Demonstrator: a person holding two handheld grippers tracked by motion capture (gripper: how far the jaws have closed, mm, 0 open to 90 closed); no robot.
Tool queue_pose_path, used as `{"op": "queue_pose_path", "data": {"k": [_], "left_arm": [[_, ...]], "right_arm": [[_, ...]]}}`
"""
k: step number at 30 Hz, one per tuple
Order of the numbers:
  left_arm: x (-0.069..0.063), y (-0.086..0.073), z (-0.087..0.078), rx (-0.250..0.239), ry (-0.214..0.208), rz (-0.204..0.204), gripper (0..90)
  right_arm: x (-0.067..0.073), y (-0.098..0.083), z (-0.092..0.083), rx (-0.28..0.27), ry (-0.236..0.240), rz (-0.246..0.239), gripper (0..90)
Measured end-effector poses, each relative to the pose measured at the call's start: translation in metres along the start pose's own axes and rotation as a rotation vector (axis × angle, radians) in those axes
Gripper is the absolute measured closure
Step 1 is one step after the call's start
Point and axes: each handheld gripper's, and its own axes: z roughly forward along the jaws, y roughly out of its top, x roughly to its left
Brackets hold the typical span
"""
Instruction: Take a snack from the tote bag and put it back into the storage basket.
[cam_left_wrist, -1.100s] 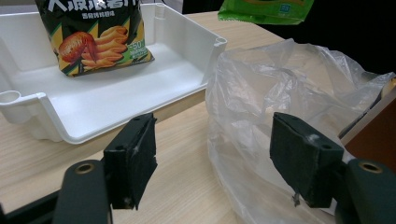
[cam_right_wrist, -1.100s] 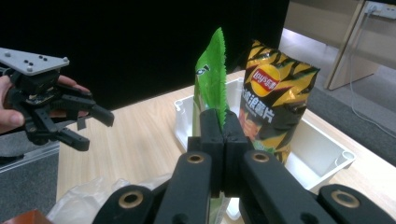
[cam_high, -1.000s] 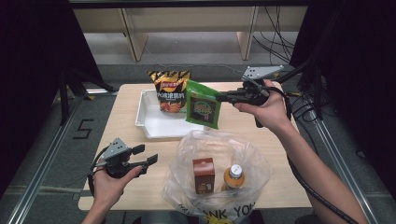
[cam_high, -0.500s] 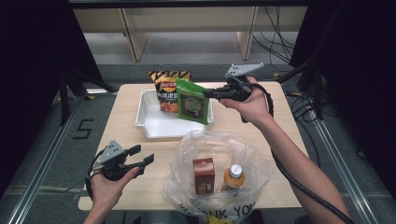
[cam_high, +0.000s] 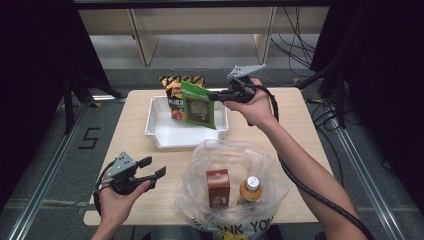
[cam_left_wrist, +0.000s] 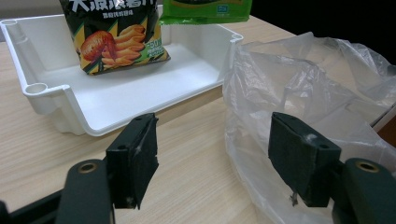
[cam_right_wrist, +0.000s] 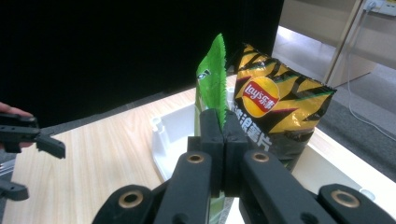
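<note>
My right gripper (cam_high: 212, 95) is shut on the top edge of a green snack bag (cam_high: 199, 107), which hangs over the white tray (cam_high: 165, 137). In the right gripper view the jaws (cam_right_wrist: 223, 126) pinch the green bag (cam_right_wrist: 212, 79) edge-on, just in front of a black and yellow chips bag (cam_right_wrist: 275, 107). That chips bag (cam_high: 173, 95) stands upright at the tray's far side. My left gripper (cam_high: 152, 167) is held open above the table's front left, with nothing between its pads (cam_left_wrist: 133, 163). It faces the tray (cam_left_wrist: 116, 98) and a clear plastic bag (cam_left_wrist: 299, 88).
The clear plastic bag (cam_high: 235, 160) lies open at the front middle of the table, with a brown carton (cam_high: 218, 187) and an orange bottle (cam_high: 250, 189) inside. The right gripper's cable trails along the right forearm. Bare tabletop lies left of the tray.
My right gripper has carried the green bag leftward and slightly down, from the tray's right edge to over the tray beside the chips bag. The left gripper stayed in place.
</note>
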Motion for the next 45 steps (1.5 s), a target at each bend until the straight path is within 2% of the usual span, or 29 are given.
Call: {"op": "queue_pose_path", "data": {"k": [1, 2, 5, 7, 11, 12, 13, 14, 19, 20, 21, 22, 25, 26, 28, 30, 35, 38, 39, 40, 45], "left_arm": [[0.000, 0.000, 0.000, -0.001, 0.000, 0.002, 32.6], [0.000, 0.000, 0.000, 0.001, 0.006, 0.000, 32.5], [0.000, -0.001, 0.000, 0.004, 0.010, -0.002, 32.6], [0.000, -0.001, 0.000, 0.005, 0.012, 0.000, 32.6], [0.000, -0.002, 0.000, 0.009, 0.016, 0.010, 32.6], [0.000, -0.002, 0.000, 0.009, 0.017, 0.011, 32.6], [0.000, -0.002, 0.000, 0.008, 0.017, 0.007, 32.6], [0.000, -0.002, 0.000, 0.006, 0.017, 0.007, 32.6], [0.000, -0.001, 0.000, 0.003, 0.018, 0.008, 32.7], [0.000, -0.001, 0.000, 0.002, 0.018, 0.007, 32.7], [-0.001, -0.001, 0.000, 0.001, 0.018, 0.006, 32.7], [-0.001, -0.001, 0.000, 0.000, 0.018, 0.007, 32.7], [-0.001, 0.000, 0.001, -0.005, 0.017, 0.010, 32.7], [-0.001, 0.000, 0.002, -0.010, 0.014, 0.012, 32.7], [-0.002, 0.001, 0.001, -0.007, 0.017, 0.017, 32.7], [-0.002, 0.001, 0.002, -0.008, 0.017, 0.018, 32.7], [-0.002, 0.000, 0.003, -0.009, 0.012, 0.017, 32.8], [-0.002, 0.000, 0.003, -0.004, 0.019, 0.018, 32.8], [-0.002, 0.000, 0.003, -0.004, 0.020, 0.018, 32.8], [-0.003, 0.000, 0.003, -0.003, 0.020, 0.020, 32.8], [-0.004, 0.000, 0.003, -0.004, 0.017, 0.030, 32.8]], "right_arm": [[0.001, 0.000, 0.002, 0.007, -0.007, 0.017, 90.0], [-0.001, 0.001, 0.004, 0.001, -0.004, 0.002, 90.0], [-0.002, 0.002, 0.010, 0.014, -0.008, 0.024, 90.0], [-0.004, 0.002, 0.013, 0.004, -0.013, 0.011, 90.0], [-0.007, 0.003, 0.020, 0.004, -0.025, 0.011, 90.0], [-0.007, 0.002, 0.021, 0.006, -0.021, 0.024, 90.0], [-0.008, 0.002, 0.022, -0.001, -0.031, 0.009, 90.0], [-0.008, 0.002, 0.023, 0.010, -0.029, 0.029, 90.0], [-0.010, 0.003, 0.027, 0.009, -0.029, 0.034, 90.0], [-0.011, 0.003, 0.028, 0.010, -0.026, 0.022, 90.0], [-0.011, 0.004, 0.028, 0.018, -0.019, 0.038, 90.0], [-0.010, 0.004, 0.029, 0.011, -0.030, 0.031, 90.0], [-0.011, 0.005, 0.030, 0.014, -0.023, 0.037, 90.0], [-0.012, 0.005, 0.030, 0.011, -0.026, 0.023, 90.0], [-0.011, 0.005, 0.031, 0.017, -0.025, 0.041, 90.0], [-0.013, 0.007, 0.033, 0.014, -0.027, 0.020, 90.0], [-0.016, 0.008, 0.039, 0.013, -0.036, 0.014, 90.0], [-0.016, 0.008, 0.045, 0.005, -0.046, 0.030, 90.0], [-0.018, 0.008, 0.046, 0.015, -0.041, 0.004, 90.0], [-0.017, 0.007, 0.048, 0.017, -0.039, 0.026, 90.0], [-0.015, 0.004, 0.059, 0.047, -0.034, 0.027, 90.0]]}}
